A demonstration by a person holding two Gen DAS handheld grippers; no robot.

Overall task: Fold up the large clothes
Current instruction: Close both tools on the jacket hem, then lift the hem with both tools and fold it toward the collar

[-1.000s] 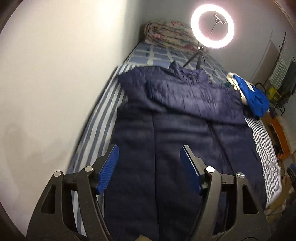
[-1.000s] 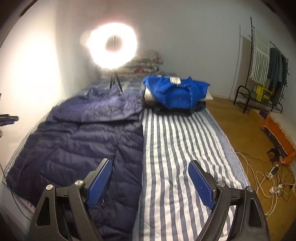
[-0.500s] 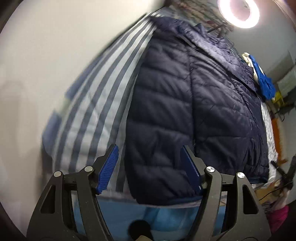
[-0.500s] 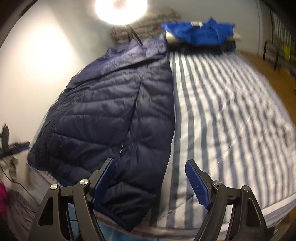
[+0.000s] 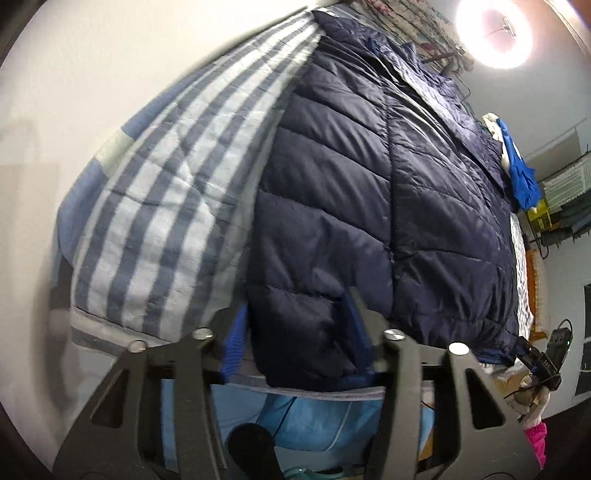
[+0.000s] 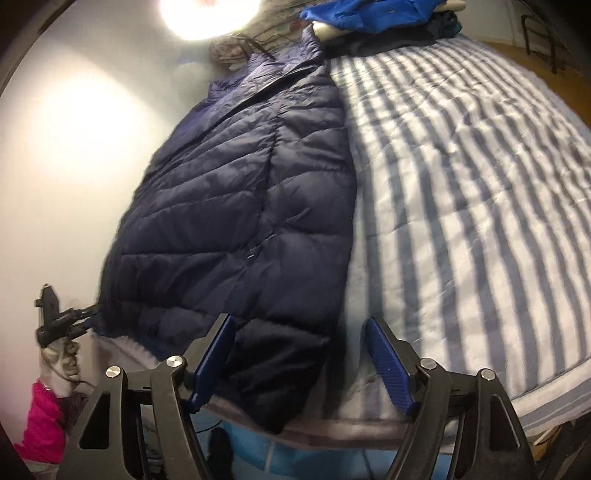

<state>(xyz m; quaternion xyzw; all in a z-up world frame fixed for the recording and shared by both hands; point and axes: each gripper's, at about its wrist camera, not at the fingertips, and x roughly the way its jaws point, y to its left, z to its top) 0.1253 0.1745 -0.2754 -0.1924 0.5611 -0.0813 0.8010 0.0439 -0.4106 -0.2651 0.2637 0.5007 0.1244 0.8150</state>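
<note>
While the jacket lies on the striped bed, the left gripper closes on its hem corner — the right gripper, closing, straddles the other, fingers apart.

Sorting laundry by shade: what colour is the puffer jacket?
Dark navy puffer jacket, clearest in the right wrist view.

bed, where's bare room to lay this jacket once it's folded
The striped sheet right of the navy jacket is bare down to the foot edge. A narrower strip lies between jacket and wall. The head end is crowded: blue clothes pile, ring light, folded quilt.
</note>
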